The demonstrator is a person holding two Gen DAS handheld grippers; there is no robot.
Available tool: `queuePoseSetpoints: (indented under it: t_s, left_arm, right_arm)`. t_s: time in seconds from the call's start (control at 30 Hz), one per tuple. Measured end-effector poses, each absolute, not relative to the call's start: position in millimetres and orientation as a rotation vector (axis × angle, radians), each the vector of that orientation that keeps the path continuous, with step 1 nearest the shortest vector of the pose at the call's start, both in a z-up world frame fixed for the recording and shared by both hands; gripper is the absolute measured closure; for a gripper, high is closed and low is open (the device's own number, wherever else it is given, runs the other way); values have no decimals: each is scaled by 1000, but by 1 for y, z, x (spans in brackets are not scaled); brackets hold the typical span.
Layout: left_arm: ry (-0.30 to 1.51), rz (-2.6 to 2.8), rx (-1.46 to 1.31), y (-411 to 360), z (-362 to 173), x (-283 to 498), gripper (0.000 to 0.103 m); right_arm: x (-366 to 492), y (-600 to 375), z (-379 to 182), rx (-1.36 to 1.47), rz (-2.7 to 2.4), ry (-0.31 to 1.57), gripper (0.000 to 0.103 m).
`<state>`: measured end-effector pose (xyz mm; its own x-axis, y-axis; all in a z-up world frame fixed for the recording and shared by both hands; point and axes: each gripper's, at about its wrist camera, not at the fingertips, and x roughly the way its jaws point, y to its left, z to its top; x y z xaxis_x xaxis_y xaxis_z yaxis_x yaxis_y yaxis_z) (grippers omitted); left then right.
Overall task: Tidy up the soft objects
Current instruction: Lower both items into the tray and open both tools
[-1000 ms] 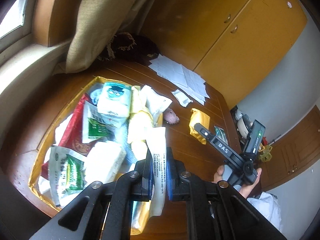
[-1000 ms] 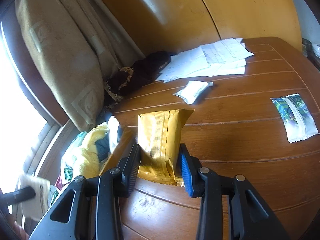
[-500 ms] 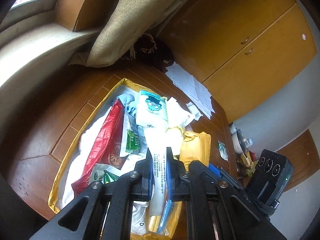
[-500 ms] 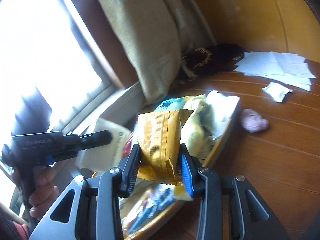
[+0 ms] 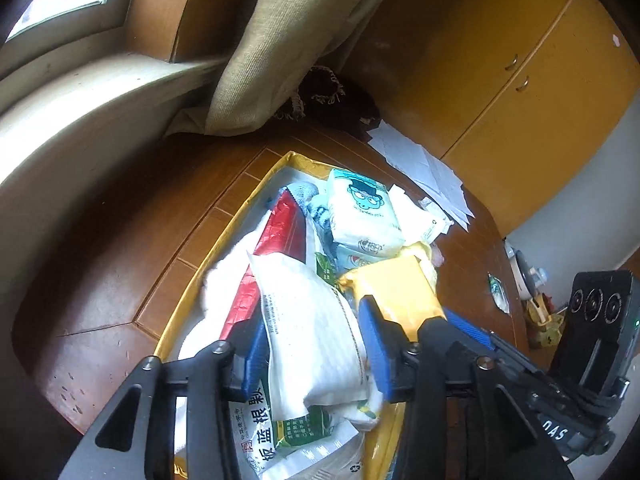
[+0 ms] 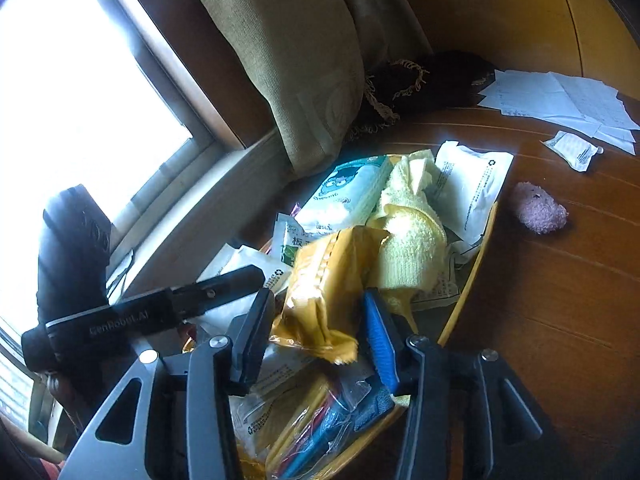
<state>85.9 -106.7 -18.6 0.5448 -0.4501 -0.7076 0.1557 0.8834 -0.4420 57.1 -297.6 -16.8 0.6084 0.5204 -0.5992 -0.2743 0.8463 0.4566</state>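
Both tongs stand open over the yellow tray of soft packets on the wooden counter.

Nearest, the left tongs [image 5: 316, 344] have just been opening; the white ribbed packet [image 5: 316, 332] lies loose between the blue pads, resting on the tray's heap. The right tongs [image 6: 316, 332] have likewise just been opening, and the crumpled gold packet [image 6: 324, 292] sits between the jaws on the pile, the pads not pressing it. Behind the gold packet in the yellow tray [image 6: 470, 280] lie a pale yellow towel [image 6: 412, 248] and a tissue pack with a cartoon face [image 6: 348, 196]. Beyond the tray's right rim a pink plush toy [image 6: 538, 212] rests on the counter [image 6: 560, 300], with a small white sachet [image 6: 574, 150] and loose papers [image 6: 560, 100] farther off.
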Motion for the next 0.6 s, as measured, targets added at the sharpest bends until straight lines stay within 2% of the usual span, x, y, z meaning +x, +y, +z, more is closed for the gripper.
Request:
queuePoseSetpoints:
  t_s: [0.1, 0.17, 0.23, 0.6]
  left_arm:
    - [899, -350, -321, -112, -13, 78, 40]
    - [870, -340, -321, -113, -8, 73, 32]
    - [839, -346, -324, -114, -1, 68, 28]
    - [772, -338, -302, -130, 28, 35, 25]
  right_arm:
    - [49, -306, -8, 361, 446, 748, 44]
    - [45, -312, -4, 378, 437, 728, 44]
    - [39, -319, -2, 405, 435, 710, 44]
    - [17, -356, 3, 529, 385, 674, 41]
